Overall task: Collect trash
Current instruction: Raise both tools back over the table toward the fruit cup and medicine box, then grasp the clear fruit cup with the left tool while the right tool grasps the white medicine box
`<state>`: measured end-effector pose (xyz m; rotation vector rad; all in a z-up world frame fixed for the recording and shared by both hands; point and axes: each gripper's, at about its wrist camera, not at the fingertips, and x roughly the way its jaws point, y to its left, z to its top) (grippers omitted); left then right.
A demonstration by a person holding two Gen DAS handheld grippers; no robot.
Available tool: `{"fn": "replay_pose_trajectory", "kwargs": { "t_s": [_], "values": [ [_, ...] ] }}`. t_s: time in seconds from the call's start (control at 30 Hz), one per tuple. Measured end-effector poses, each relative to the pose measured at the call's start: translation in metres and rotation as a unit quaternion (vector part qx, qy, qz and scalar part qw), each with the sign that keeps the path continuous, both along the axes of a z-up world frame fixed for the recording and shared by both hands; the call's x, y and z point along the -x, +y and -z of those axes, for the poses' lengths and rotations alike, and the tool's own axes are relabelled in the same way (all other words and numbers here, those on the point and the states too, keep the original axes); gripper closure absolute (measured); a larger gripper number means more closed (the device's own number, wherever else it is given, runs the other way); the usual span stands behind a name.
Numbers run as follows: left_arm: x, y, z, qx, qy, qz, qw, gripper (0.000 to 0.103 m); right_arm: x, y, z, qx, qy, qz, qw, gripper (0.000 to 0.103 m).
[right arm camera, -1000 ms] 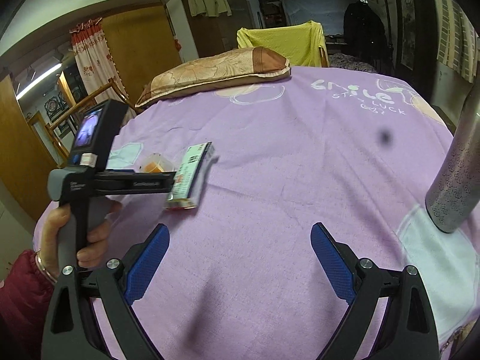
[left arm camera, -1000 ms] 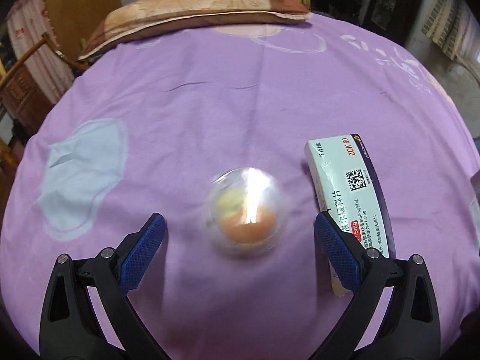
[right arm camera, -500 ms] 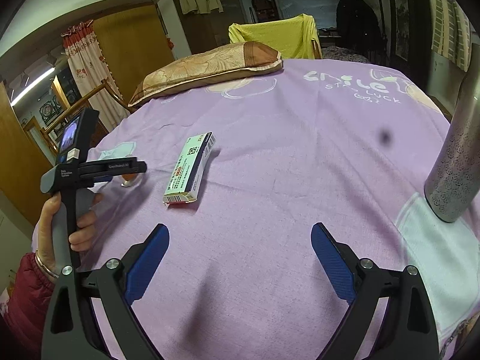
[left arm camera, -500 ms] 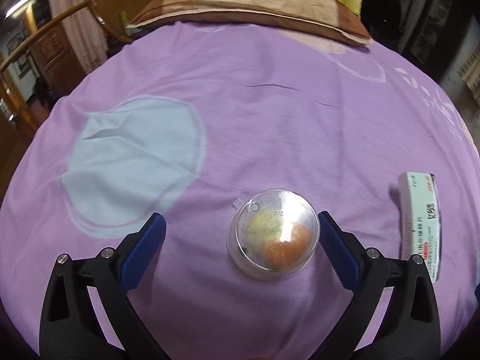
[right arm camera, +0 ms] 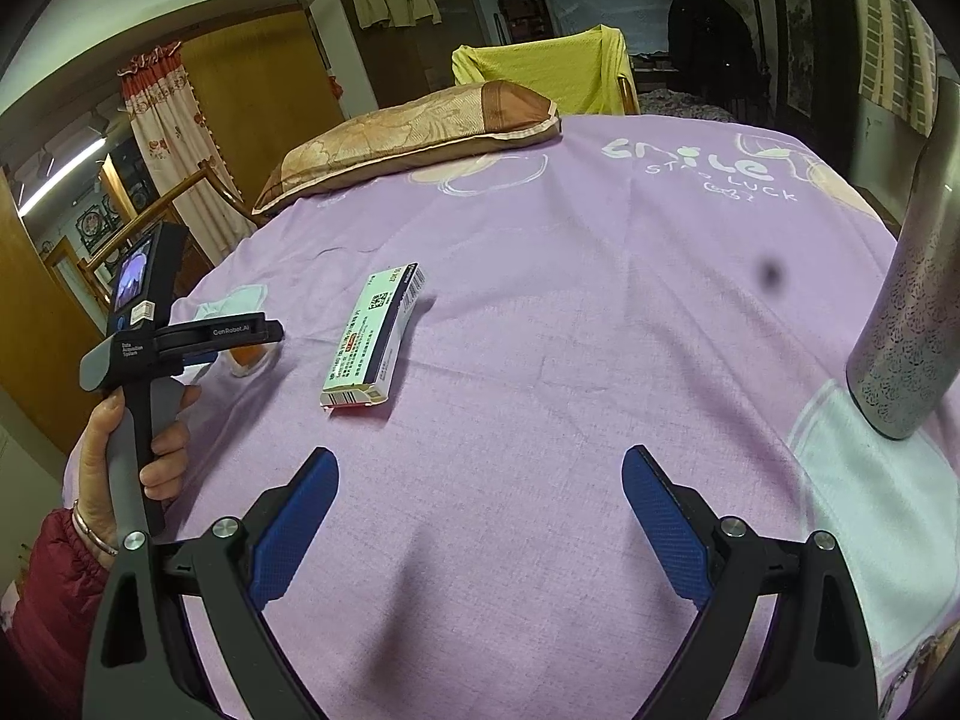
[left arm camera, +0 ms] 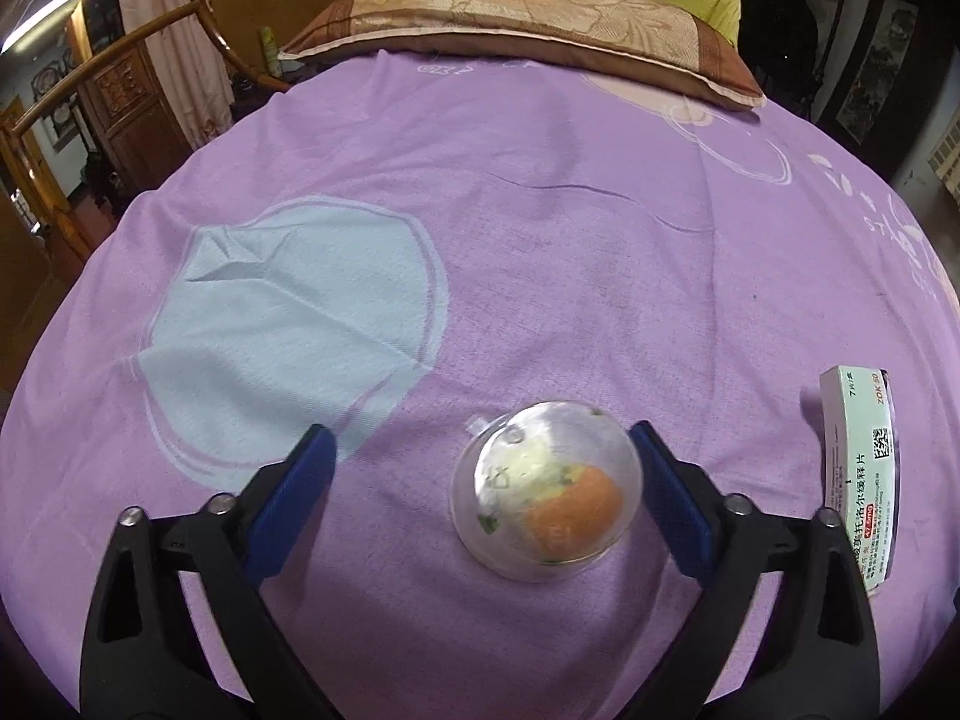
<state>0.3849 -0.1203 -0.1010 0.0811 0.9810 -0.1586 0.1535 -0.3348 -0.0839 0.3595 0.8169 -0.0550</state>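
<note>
- The left gripper (left arm camera: 480, 474) is standing wide apart with its jaws just now closing in; the sauce cup (left arm camera: 545, 489) is sitting between them, off-centre toward the 3 o'clock finger, which appears to be touching or almost touching the cup wall, while the 9 o'clock finger is well clear. No grip is made yet.
- The right gripper (right arm camera: 480, 519) is spread wide and holding nothing, hanging over bare purple bedsheet (right arm camera: 570, 330).
- The sauce cup is resting on the sheet at about 6 o'clock in the left wrist view. It is a small clear lidded plastic cup with orange and pale leftovers showing inside.
- Handling judgement: the cup is looking light, thin-walled and smooth, so it is likely flexing under pressure and sliding on the soft sheet. Hard squeezing is risking a popped lid and a spill.
- Recommended hold: the pads are best placed across the round wall at 9 and 3 o'clock, below the lid rim, with the cup centred first and kept upright.
- The medicine box (left arm camera: 864, 480) is lying flat at 3 o'clock of the cup, well apart from it. It appears to be light, stiff cardboard; gripping across its narrow width is looking suitable.
- The metal bottle (right arm camera: 912, 300) is standing at 3 o'clock in the right wrist view; whether it counts as trash cannot be told.
</note>
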Motion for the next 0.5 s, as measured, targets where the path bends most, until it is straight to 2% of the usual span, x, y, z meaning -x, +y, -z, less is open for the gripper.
{"fn": "replay_pose_trajectory", "kwargs": {
  "t_s": [0.07, 0.1, 0.3, 0.4, 0.47, 0.5],
  "values": [
    [0.002, 0.003, -0.004, 0.000, -0.008, 0.004, 1.0000, 0.041, -0.001, -0.001, 0.001, 0.002, 0.004, 0.003, 1.000, 0.009],
    [0.004, 0.005, -0.005, 0.005, -0.010, 0.006, 0.9999, 0.047, -0.001, -0.002, 0.002, 0.001, 0.006, 0.005, 1.000, 0.009],
    [0.021, 0.029, -0.011, 0.065, 0.005, 0.020, 0.9977, 0.048, -0.004, -0.005, 0.007, -0.011, 0.016, 0.004, 1.000, 0.009],
    [0.037, 0.044, -0.013, 0.074, -0.005, 0.026, 0.9969, 0.048, -0.003, -0.004, 0.006, -0.014, 0.014, 0.001, 1.000, 0.009],
    [0.047, 0.053, -0.010, 0.066, -0.002, 0.028, 0.9974, 0.048, -0.002, -0.002, 0.006, -0.010, 0.013, -0.002, 1.000, 0.009],
    [0.049, 0.058, -0.013, 0.092, -0.002, 0.038, 0.9951, 0.048, -0.002, -0.001, 0.006, -0.008, 0.013, -0.003, 1.000, 0.009]
  ]
}}
